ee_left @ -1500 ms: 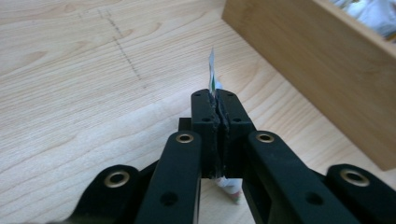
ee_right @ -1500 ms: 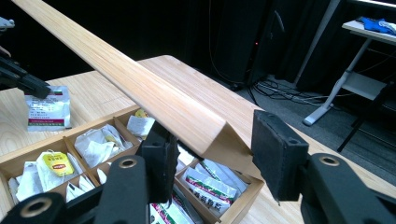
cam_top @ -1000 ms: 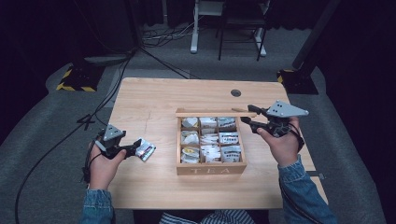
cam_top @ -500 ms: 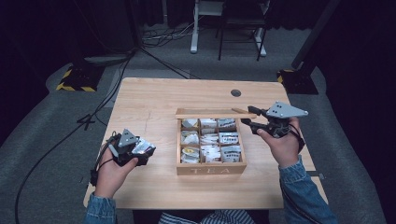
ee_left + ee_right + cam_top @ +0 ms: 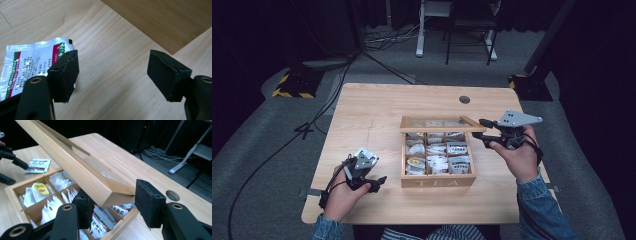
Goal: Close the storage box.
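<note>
With the right gripper (image 5: 112, 202) clamped on the tea box's (image 5: 437, 181) raised lid (image 5: 75, 167), the left gripper (image 5: 112, 75) hovers wide open and empty beside a light, crinkly sachet (image 5: 30, 67) near the table's (image 5: 377, 105) front-left corner, best pinched at an edge.

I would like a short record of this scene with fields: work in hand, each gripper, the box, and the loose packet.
work in hand: taking tea packets out of a wooden tea box
right gripper: holds the corner of the box lid, keeping it raised
left gripper: open, nothing between the jaws
packet: lies flat on the table, beside the left gripper, outside the box
box contents: compartments with many tea packets
</note>
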